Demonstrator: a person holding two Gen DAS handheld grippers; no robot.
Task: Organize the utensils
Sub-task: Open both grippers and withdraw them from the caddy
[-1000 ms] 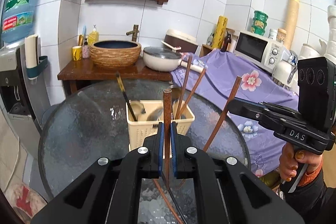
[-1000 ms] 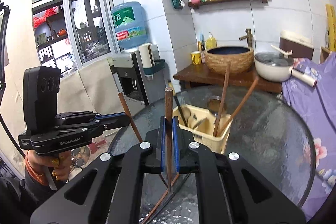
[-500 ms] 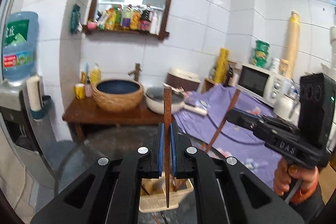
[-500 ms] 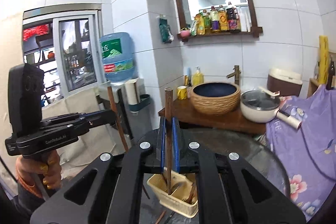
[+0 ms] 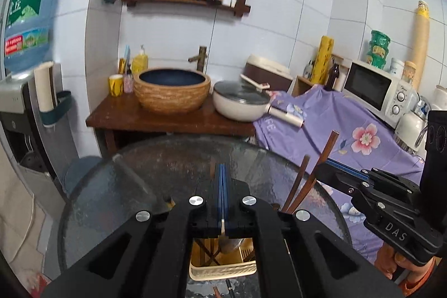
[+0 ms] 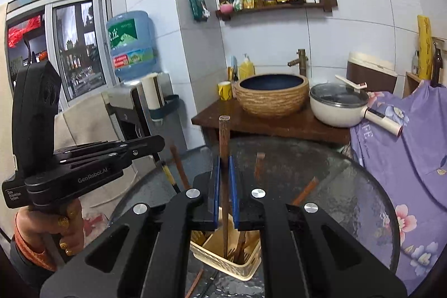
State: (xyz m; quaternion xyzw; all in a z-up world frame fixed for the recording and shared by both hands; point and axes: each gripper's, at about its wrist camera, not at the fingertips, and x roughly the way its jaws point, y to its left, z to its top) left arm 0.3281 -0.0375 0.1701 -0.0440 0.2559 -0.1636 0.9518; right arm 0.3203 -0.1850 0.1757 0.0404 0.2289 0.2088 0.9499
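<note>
A cream slotted basket (image 5: 223, 270) stands on the round glass table (image 5: 139, 186), directly under both grippers. Several brown chopsticks (image 5: 296, 183) and a dark utensil lean in it. My left gripper (image 5: 222, 186) is shut, its blue pads pressed flat together with no chopstick between them. My right gripper (image 6: 224, 158) is shut on an upright brown chopstick (image 6: 224, 136) whose lower end reaches down into the basket (image 6: 223, 267). The left gripper (image 6: 160, 141) also shows in the right wrist view, held by a hand at the left.
Behind the table is a wooden stand (image 5: 167, 122) with a woven basin and a white lidded pot (image 5: 240, 102). A purple flowered cloth (image 5: 335, 124) and a microwave lie to the right, a water dispenser (image 5: 16, 91) to the left. A loose chopstick (image 6: 195, 281) lies on the glass.
Both grippers have moved forward over the basket, which now sits beneath them. The chopstick that the left gripper held is gone from its pads. The right still holds its chopstick.
</note>
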